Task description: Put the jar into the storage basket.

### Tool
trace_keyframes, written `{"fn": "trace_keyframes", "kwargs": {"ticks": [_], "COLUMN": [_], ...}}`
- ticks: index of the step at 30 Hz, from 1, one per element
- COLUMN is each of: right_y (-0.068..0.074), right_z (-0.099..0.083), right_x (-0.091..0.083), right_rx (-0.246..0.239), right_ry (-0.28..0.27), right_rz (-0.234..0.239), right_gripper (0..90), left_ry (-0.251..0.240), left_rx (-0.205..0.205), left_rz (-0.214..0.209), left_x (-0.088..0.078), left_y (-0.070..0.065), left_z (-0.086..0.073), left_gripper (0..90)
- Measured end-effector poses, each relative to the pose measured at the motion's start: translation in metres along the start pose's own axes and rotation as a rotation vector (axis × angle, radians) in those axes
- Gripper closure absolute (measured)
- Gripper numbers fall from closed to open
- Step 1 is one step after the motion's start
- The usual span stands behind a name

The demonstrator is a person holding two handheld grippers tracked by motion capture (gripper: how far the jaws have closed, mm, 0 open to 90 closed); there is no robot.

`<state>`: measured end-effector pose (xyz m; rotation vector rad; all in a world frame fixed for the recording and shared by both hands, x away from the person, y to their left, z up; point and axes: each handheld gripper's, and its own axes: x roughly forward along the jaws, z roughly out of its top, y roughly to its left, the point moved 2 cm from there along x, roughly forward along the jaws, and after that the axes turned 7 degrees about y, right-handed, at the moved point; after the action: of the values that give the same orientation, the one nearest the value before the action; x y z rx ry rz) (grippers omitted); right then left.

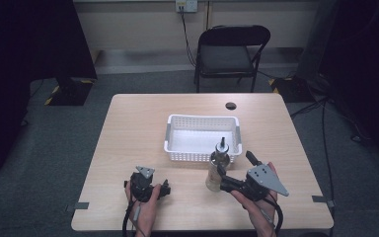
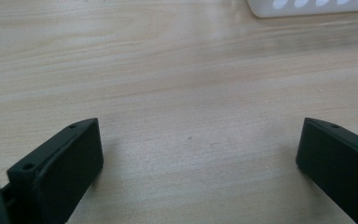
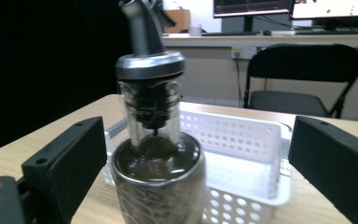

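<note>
A glass bottle [image 1: 217, 168] with a metal pour spout stands upright on the wooden surface [image 1: 128, 128], lower centre of the high view, just in front of a white plastic basket [image 1: 202, 121]. The right gripper [image 1: 233, 170], lower right of that view, has its fingers [image 3: 65, 158] spread wide on either side of the bottle, not touching it. The left gripper [image 1: 164, 189], lower left, rests low over the bare surface with its fingers [image 2: 70, 158] released and wide apart. A black folding chair [image 1: 229, 49] stands beyond the surface, at upper centre.
</note>
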<state>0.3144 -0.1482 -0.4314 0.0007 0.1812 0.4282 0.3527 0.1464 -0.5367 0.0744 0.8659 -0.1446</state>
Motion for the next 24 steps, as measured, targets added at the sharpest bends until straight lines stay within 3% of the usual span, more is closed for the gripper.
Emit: {"fn": "trace_keyframes", "kwargs": {"ticks": [10,24], "right_y": [0.007,0.008], "right_z": [-0.017,-0.036], "right_x": [0.021,0.036], "right_rx": [-0.007,0.017], "right_ry": [0.037,0.086], "right_rz": [0.033,0.060], "right_gripper": [6.5,22.8], "left_ry": [0.000,0.000], "left_rx": [0.000,0.000], "left_rz": [0.000,0.000], "left_x": [0.000,0.000], "left_y": [0.000,0.000], "left_z": [0.000,0.000], "left_gripper": [0.0,0.0]}}
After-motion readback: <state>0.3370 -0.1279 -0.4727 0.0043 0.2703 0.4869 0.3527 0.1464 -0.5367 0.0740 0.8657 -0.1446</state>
